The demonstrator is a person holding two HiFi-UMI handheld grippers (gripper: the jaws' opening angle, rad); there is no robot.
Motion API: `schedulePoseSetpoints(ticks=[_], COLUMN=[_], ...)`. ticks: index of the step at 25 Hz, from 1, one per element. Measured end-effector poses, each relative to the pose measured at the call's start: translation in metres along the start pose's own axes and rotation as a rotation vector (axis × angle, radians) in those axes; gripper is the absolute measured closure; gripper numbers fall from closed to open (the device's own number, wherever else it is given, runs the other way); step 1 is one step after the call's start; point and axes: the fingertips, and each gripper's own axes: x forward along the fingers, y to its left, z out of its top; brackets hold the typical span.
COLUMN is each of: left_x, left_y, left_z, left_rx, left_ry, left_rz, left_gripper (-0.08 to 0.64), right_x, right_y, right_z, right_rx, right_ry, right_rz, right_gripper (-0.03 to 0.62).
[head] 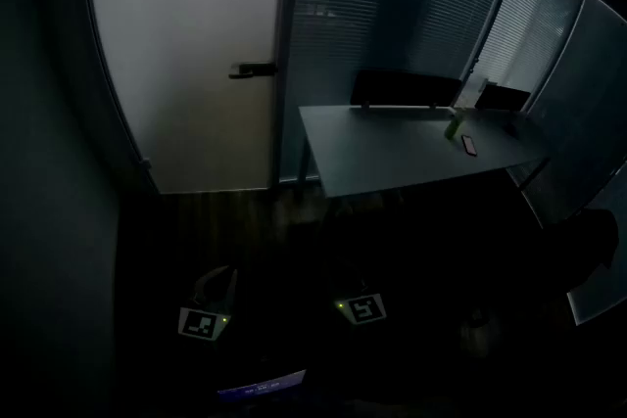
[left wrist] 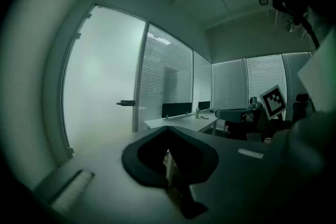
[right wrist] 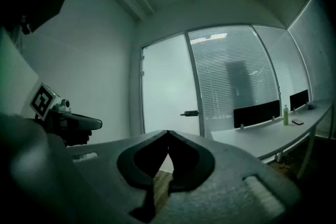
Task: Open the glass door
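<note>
A frosted glass door (head: pixel 186 54) stands closed at the back left of a dark room, with a dark lever handle (head: pixel 253 69) on its right edge. Both grippers hang low and well short of it. My left gripper (head: pixel 214 291) and right gripper (head: pixel 355 297) show mostly by their marker cubes. In the left gripper view the jaws (left wrist: pixel 167 128) meet at their tips with nothing between them, and the door (left wrist: pixel 100 86) and handle (left wrist: pixel 126 103) lie far ahead. In the right gripper view the jaws (right wrist: pixel 168 134) are also together and empty, facing the door (right wrist: pixel 165 97) and handle (right wrist: pixel 190 113).
A glass wall with blinds (head: pixel 392 5) runs right of the door. A long pale desk (head: pixel 411 162) stands at the right, carrying a green bottle (head: pixel 453 127) and a phone (head: pixel 469 145), with dark screens (head: pixel 402 88) behind it. A plain wall closes the left side.
</note>
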Motion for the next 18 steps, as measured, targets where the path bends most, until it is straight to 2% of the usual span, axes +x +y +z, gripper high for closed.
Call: schedulePoseSetpoints(ticks=[4,12,18], left_x=[-0.010,-0.035,-0.041], left_y=[0.013,0.039,0.055], left_z=[-0.001,-0.002,-0.005], left_rx=[0.006,0.004,0.007], left_ry=[0.002,0.003,-0.003], left_rz=[-0.002,0.004,0.015], left_gripper=[0.557,0.557,0.557], right_x=[0.004,0.011,0.023], right_y=[0.014,0.042,0.062], right_z=[0.002,0.000,-0.012], right_rx=[0.046,0.032,0.029], right_ry=[-0.020,-0.014,0.015], right_rz=[-0.007,-0.034,-0.002], right_gripper=[0.590,0.590,0.589])
